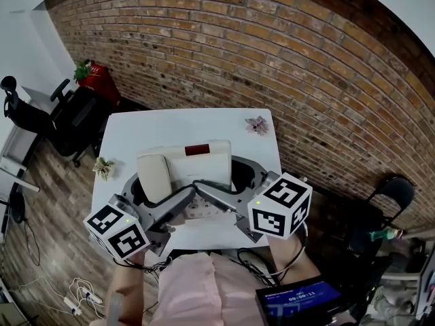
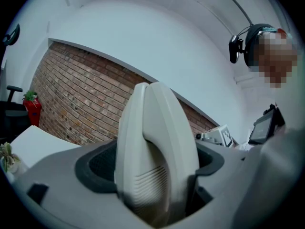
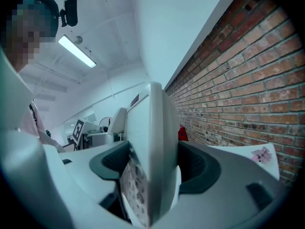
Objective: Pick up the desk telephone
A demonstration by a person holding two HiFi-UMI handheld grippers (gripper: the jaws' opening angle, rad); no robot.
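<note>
Left gripper (image 2: 152,165): its dark pads (image 2: 97,163) pinch the handset (image 2: 159,142) end of the desk telephone (image 1: 194,165). The pale handset stands edge-on between them, one pad on each side.
Right gripper (image 3: 155,168): its pads (image 3: 202,168) are spread wide and clamped on the opposite end of the telephone, with the keypad (image 3: 136,185) face against the left-hand pad.
Telephone: spans from one pair of fingers to the other, held between the two grippers above the white table (image 1: 183,122) and not resting on it.
Beyond the fingertips: the far half of the table, with a pink paper flower (image 1: 257,124) near its far right corner, then the brick wall (image 1: 238,53).
Left of the left fingers: a second paper flower (image 1: 103,167) at the table's edge.
</note>
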